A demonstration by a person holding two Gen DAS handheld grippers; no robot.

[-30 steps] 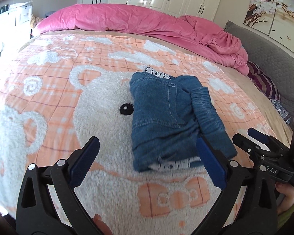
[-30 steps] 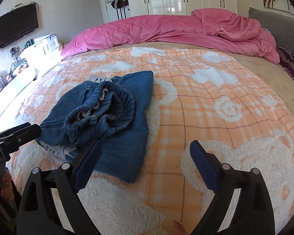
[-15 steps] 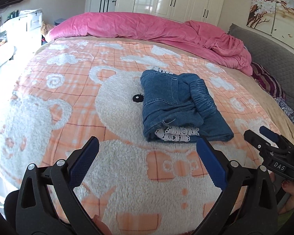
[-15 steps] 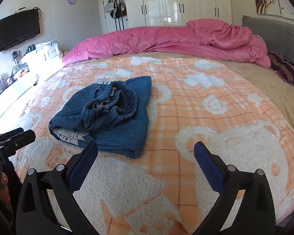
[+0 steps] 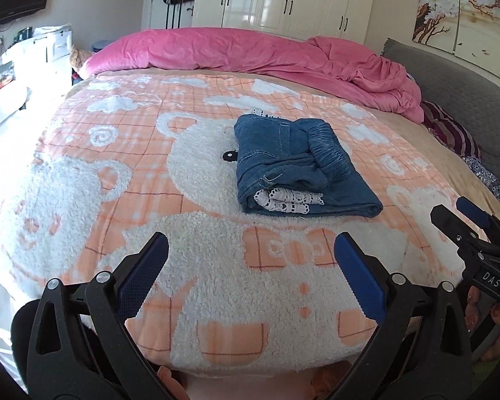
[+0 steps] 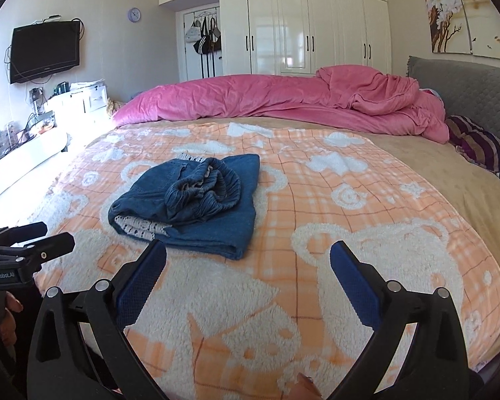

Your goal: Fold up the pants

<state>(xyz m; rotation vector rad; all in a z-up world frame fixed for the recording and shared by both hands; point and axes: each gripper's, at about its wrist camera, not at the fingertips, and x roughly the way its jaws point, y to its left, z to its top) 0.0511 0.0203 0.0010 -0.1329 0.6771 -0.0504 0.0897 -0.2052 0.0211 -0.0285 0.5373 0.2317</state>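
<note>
Blue denim pants (image 5: 293, 163) lie folded into a compact bundle on the orange bear-print blanket (image 5: 116, 173), white lace trim showing at the near end. In the right wrist view the pants (image 6: 196, 200) sit left of centre with the gathered waistband on top. My left gripper (image 5: 250, 260) hovers open over the blanket's near edge, well short of the pants, nothing between its fingers. My right gripper (image 6: 248, 266) is open too, empty, just in front of the bundle. Each gripper shows at the edge of the other's view: the right gripper (image 5: 463, 223), the left gripper (image 6: 30, 236).
A rumpled pink duvet (image 5: 250, 53) runs along the far side of the bed. A grey headboard (image 6: 466, 86) and striped pillow (image 6: 480, 146) lie at the right. White wardrobes (image 6: 300, 30), a wall TV (image 6: 45, 53) and a cluttered desk (image 6: 23, 133) ring the room.
Both grippers have drawn back from the pants toward the bed's near edge, so the bundle looks smaller and farther off. The pants lie still, let go.
</note>
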